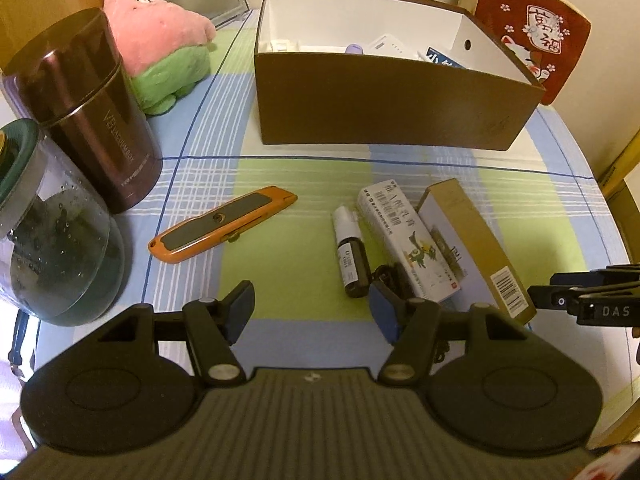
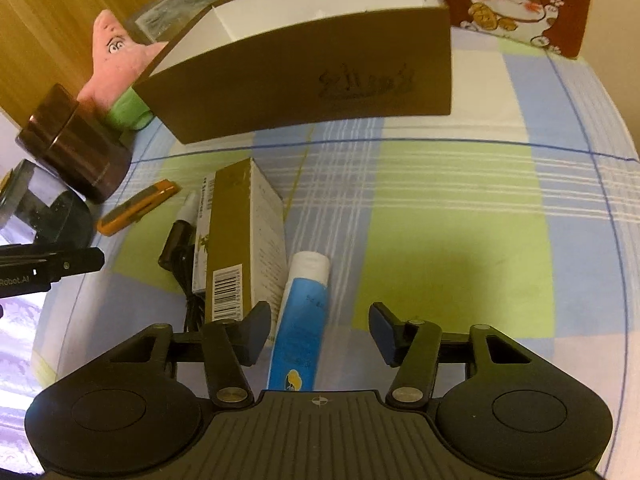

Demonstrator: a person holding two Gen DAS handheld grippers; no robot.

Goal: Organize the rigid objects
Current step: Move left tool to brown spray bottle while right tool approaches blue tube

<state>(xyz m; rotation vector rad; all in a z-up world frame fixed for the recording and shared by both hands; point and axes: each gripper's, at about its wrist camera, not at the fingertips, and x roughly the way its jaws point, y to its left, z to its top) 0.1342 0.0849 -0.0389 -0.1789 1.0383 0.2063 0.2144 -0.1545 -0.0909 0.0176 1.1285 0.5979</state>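
between the right hand-held gripper (image 2: 318, 334)'s wide-open, empty fingers lies a blue tube (image 2: 300, 320), seemingly untouched.

Tablecloth (image 1: 280, 264): plaid of pale blue, lime green and white, thin dark blue lines.
Storage box (image 1: 384, 104): brown outside, white inside; dark printed emblem on one wall.
Utility knife (image 1: 222, 224): orange body, grey grip inlay.
Small bottle (image 1: 352, 256): white cap, dark body, white label.
Carton, narrow (image 1: 404, 236): white, black print, green-and-black motif.
Carton, tall (image 1: 476, 236): gold-olive top, pale side, black barcode on white.
Tube (image 2: 302, 320): blue, white cap, yellow mark near base.
Canister (image 1: 92, 108): glossy dark maroon, pale lettering.
Plush toy (image 1: 160, 32): pink above, green below.
Red panel (image 1: 532, 32): red, white cat and blossom motifs.
Left gripper (image 1: 312, 316): black, blue pads.
Right gripper (image 2: 316, 332): black, blue pads.
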